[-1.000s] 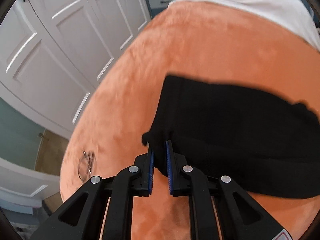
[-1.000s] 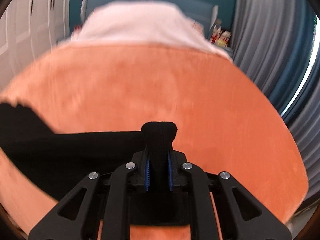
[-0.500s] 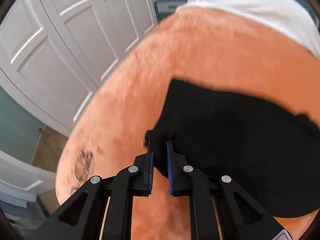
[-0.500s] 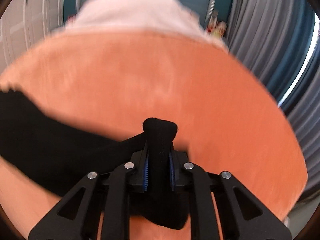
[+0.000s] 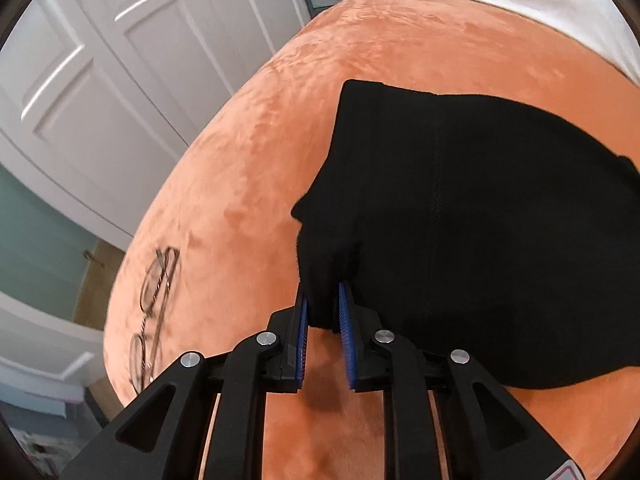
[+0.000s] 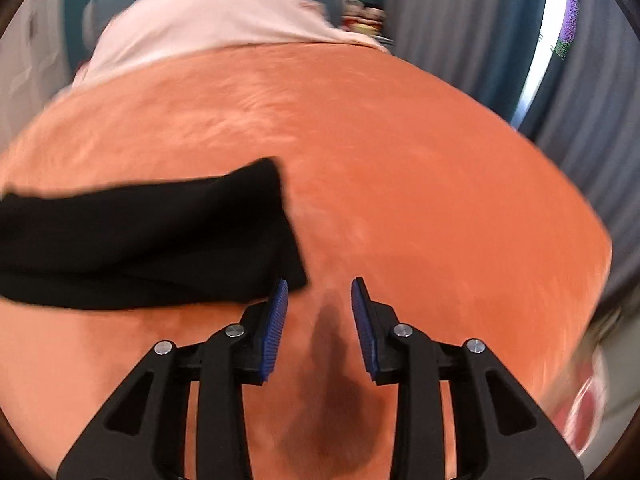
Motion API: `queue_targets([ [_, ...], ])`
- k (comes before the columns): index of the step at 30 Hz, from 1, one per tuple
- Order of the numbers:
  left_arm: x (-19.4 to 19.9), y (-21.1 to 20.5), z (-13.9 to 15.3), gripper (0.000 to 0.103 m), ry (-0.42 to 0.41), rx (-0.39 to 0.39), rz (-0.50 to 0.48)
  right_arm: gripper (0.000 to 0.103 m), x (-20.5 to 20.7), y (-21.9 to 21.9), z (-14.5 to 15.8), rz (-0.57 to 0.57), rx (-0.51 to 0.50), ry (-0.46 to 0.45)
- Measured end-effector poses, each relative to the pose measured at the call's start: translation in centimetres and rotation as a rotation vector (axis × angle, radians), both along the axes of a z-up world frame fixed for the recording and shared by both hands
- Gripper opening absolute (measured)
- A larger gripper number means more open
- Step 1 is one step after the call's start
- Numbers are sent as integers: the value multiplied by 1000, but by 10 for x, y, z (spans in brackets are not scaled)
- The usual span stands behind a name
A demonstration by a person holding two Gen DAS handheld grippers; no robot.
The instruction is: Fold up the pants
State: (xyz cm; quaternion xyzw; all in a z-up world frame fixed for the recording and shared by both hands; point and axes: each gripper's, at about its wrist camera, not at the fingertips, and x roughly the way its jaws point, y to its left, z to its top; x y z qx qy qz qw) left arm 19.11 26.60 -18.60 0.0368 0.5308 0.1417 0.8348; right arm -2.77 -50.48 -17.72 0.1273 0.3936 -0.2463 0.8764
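Observation:
Black pants (image 5: 480, 216) lie folded on an orange blanket (image 5: 256, 168) over a bed. My left gripper (image 5: 323, 300) is shut on a near-left corner of the pants, cloth bunched between its blue pads. In the right wrist view the pants (image 6: 140, 236) lie flat to the left. My right gripper (image 6: 319, 292) is open and empty, just right of the pants' end, with its left fingertip (image 6: 280, 292) at the cloth's corner.
A pair of glasses (image 5: 154, 292) lies on the blanket near the bed's left edge. White wardrobe doors (image 5: 100, 80) stand to the left. A white sheet (image 6: 208, 20) covers the far end of the bed. Grey curtains (image 6: 580, 80) hang on the right.
My right gripper has opened and let go of the pants, whose end now lies flat on the blanket. My left gripper still holds its corner.

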Motion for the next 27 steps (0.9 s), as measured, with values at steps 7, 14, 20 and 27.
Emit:
queue_targets([
  [7, 3, 8, 2, 18, 15, -60, 68, 54, 30, -38, 15, -138, 624, -195],
  [14, 12, 6, 7, 18, 29, -45, 77, 3, 121, -31, -12, -170, 674, -8],
  [20, 19, 8, 14, 18, 20, -29, 43, 3, 93, -5, 78, 67, 450, -362],
  [27, 22, 9, -1, 18, 34, -25, 57, 8, 56, -30, -57, -126, 539, -95],
])
